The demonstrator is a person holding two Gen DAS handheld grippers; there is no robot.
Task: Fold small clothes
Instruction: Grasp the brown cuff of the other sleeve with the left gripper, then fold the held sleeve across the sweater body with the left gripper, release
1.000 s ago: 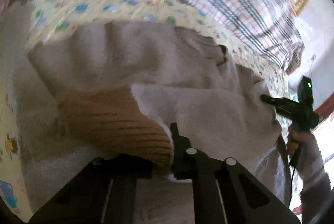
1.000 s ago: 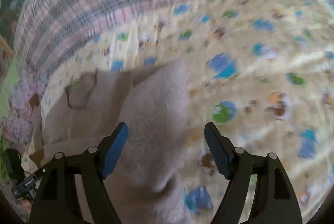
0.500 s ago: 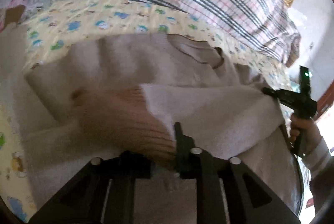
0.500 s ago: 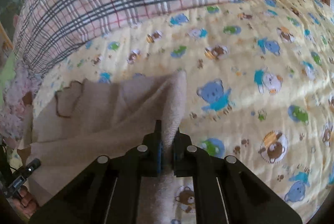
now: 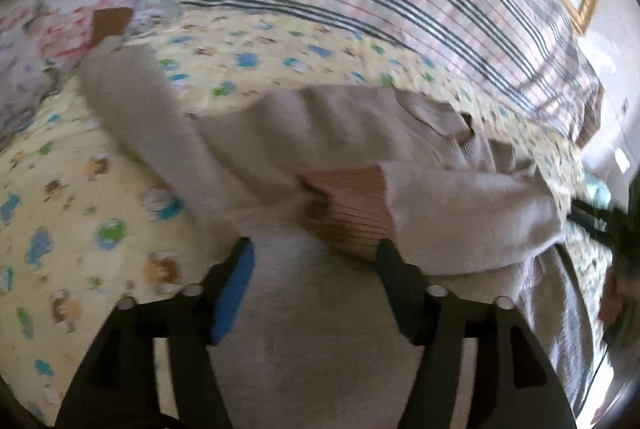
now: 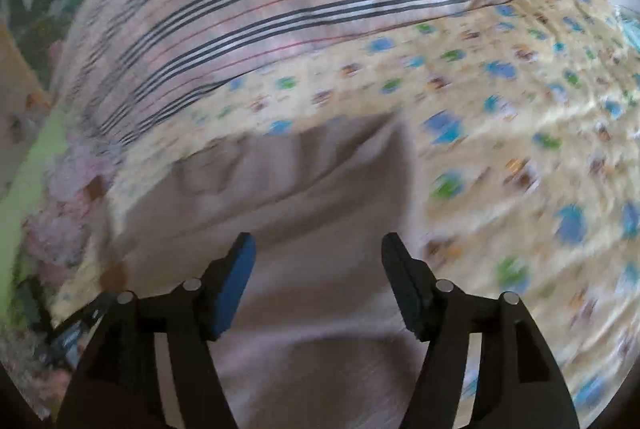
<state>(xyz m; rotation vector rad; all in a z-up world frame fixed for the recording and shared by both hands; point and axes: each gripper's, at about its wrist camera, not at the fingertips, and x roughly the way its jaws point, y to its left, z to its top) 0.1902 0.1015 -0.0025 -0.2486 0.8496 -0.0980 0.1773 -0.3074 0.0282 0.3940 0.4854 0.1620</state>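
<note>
Beige sweater (image 5: 344, 149) lies flat on the yellow bear-print sheet (image 5: 80, 197), one sleeve folded across its body, bare sheet open beyond its right edge; left gripper (image 5: 314, 261) and right gripper (image 6: 318, 257) jaws are opening, pinching nothing.

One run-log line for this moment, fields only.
phase: release after sleeve fold | left gripper: opening, nothing pinched | right gripper: opening, nothing pinched | beige sweater: on bear-print sheet, one sleeve folded across

Left hand-held gripper (image 5: 314, 253) and right hand-held gripper (image 6: 318, 249) opening (nothing pinched).
</note>
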